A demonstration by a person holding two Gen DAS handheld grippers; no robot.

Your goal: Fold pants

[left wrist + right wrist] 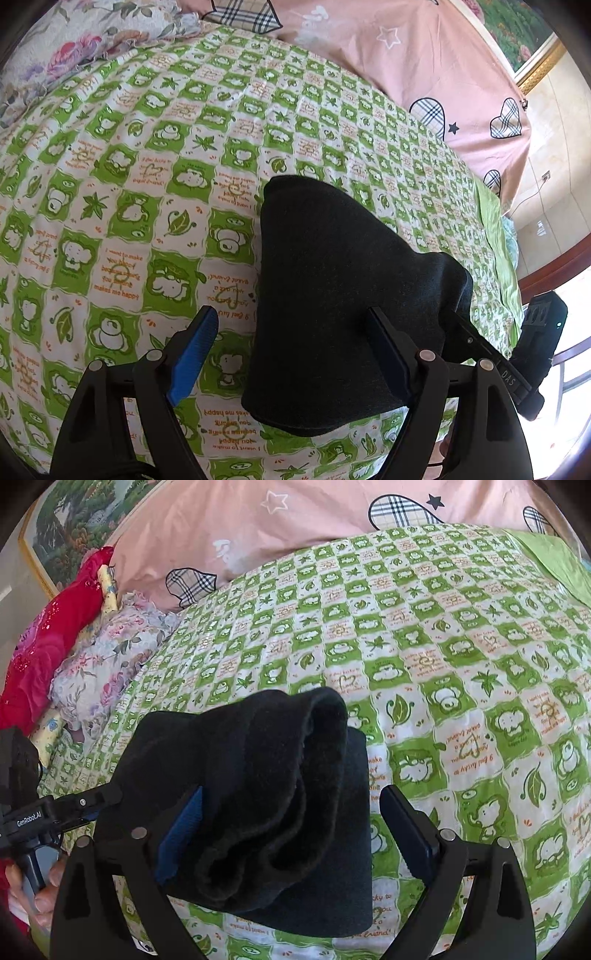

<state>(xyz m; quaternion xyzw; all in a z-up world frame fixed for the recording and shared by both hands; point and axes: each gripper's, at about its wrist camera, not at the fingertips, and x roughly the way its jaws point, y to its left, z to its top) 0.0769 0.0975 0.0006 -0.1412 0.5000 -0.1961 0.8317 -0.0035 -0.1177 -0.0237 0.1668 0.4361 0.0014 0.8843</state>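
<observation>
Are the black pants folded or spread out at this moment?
Folded. The pants form a compact, layered bundle on the green checked bedspread; stacked layers show in the right wrist view, no legs extended.

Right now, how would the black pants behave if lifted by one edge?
Probably floppy: the pants sag in soft rolls over the left hand-held gripper's finger. Likely light and non-slippery, since the fuzzy knit clings to the bedsheet without sliding.

- The pants (332, 295) lay folded on the bed (110, 184), between both grippers' spread fingers (192, 350).
- Pillows (258, 535) lay behind them.
</observation>
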